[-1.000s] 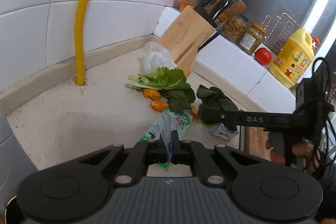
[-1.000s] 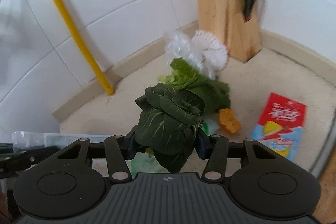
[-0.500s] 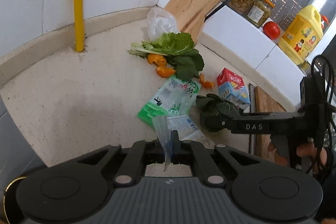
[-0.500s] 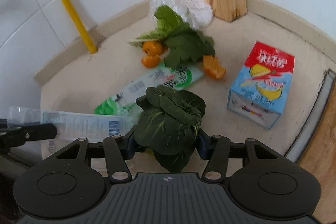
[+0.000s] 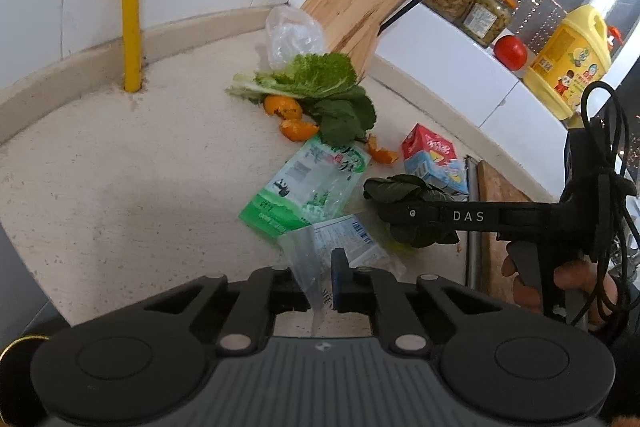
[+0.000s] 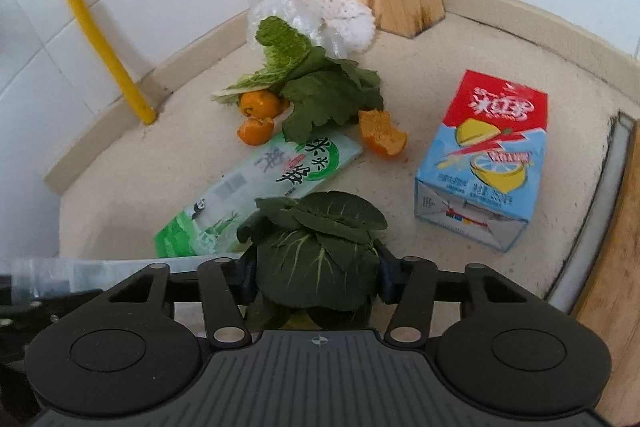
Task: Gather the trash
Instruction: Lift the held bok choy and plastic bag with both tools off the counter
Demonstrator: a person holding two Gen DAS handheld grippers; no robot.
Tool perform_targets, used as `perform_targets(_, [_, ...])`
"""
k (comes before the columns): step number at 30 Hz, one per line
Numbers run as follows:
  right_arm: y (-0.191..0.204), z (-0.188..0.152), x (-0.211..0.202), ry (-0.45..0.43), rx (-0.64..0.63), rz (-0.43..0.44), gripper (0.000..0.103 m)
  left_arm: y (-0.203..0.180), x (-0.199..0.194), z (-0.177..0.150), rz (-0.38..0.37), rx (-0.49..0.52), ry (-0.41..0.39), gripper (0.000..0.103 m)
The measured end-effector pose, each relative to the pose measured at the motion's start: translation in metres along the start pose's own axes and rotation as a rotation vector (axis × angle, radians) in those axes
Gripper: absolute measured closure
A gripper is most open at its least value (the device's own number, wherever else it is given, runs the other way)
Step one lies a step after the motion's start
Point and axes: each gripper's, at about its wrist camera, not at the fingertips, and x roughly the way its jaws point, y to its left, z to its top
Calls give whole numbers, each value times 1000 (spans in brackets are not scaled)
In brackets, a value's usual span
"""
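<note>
Carton (image 6: pixel 484 163) right of wrapper (image 6: pixel 256 187), peel (image 6: pixel 382 137) between, leaves (image 6: pixel 320 95) behind

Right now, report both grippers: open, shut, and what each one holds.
Left gripper: shut on the clear plastic wrapper.
Right gripper: jaws closing, pads pressing on the dark leafy vegetable held between them.

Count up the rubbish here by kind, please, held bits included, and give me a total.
Leafy greens: 3 (pale leaf, dark leaves, dark bunch)
Orange peel: 3 (rounded peel, torn peel, peel by carton)
Plastic packaging: 3 (green wrapper, clear wrapper, clear bag)
Foam net: 1
Drink carton: 1
Total: 11
</note>
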Motion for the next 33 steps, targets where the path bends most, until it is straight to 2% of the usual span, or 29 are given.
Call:
perform_targets(11, [18,1,-33,-81,-22,28,46,-5,-36,4,15,17,-91,101])
perform_targets(33, [53,2,-54,-135,-85,54,46,-10,-70,1,45,58,-183,101])
